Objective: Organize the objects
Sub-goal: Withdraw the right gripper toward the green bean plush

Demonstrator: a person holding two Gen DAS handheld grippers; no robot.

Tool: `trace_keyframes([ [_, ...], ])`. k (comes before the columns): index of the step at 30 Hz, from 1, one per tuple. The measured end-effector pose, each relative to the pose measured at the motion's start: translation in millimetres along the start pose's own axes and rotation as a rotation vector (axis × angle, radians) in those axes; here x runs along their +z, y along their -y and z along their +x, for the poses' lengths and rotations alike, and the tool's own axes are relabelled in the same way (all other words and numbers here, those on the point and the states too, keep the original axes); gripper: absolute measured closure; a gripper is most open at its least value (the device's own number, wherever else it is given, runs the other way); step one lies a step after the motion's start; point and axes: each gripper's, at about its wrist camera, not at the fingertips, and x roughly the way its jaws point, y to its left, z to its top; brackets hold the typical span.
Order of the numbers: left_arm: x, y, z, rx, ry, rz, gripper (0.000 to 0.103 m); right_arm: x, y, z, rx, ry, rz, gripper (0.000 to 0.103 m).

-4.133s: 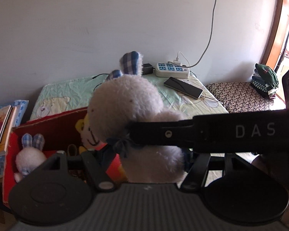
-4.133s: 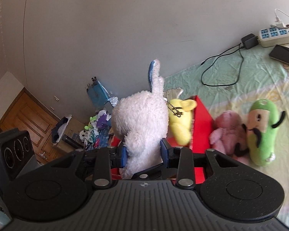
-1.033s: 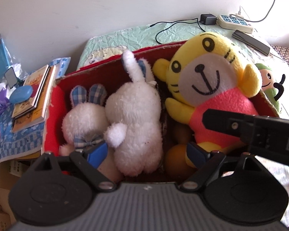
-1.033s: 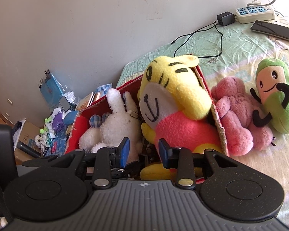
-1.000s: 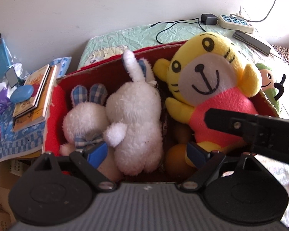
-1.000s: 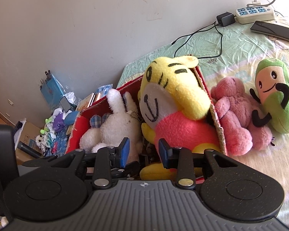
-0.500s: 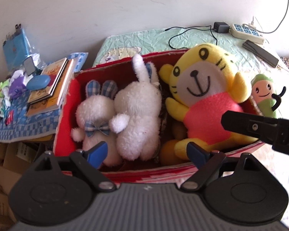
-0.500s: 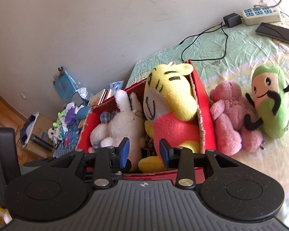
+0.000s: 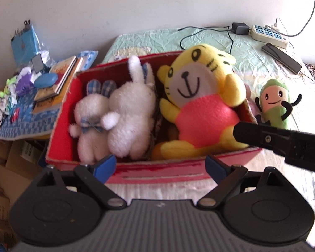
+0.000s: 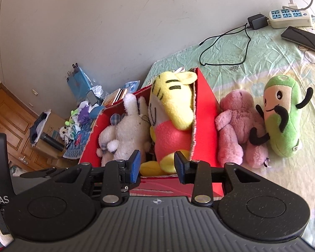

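Note:
A red box (image 9: 157, 174) on the bed holds two white rabbits, a small one with checked ears (image 9: 90, 113) and a bigger one (image 9: 130, 113), beside a yellow tiger plush (image 9: 199, 96). My left gripper (image 9: 160, 166) hovers before the box's near wall, its jaws opening wide with nothing between them. My right gripper (image 10: 157, 166) stands open by a narrow gap, empty, in front of the same box (image 10: 203, 126) and tiger (image 10: 172, 105). A pink plush (image 10: 237, 126) and a green plush (image 10: 283, 115) lie on the sheet right of the box.
A power strip (image 10: 289, 17), a charger with its cable and a phone (image 10: 304, 37) lie at the bed's far end by the wall. Books (image 9: 56, 82) and small clutter crowd a low surface left of the box. A wooden door (image 10: 6, 121) stands far left.
Both grippers have drawn back from the box, so it looks smaller and its front wall shows. The left jaws stand wider. The rabbits held four seconds ago lie in the box.

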Motion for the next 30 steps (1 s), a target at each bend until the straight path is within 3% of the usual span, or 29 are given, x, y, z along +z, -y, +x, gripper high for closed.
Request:
trace_keyframes([
  [10,-15,39,4,0.008,-0.033,0.013,0.011,1,26,-12,0.032,-0.032,0.01,0.062],
  [30,-20,122,22,-0.032,-0.077,0.108,0.011,-7,94,-36,-0.045,-0.064,0.082,0.061],
])
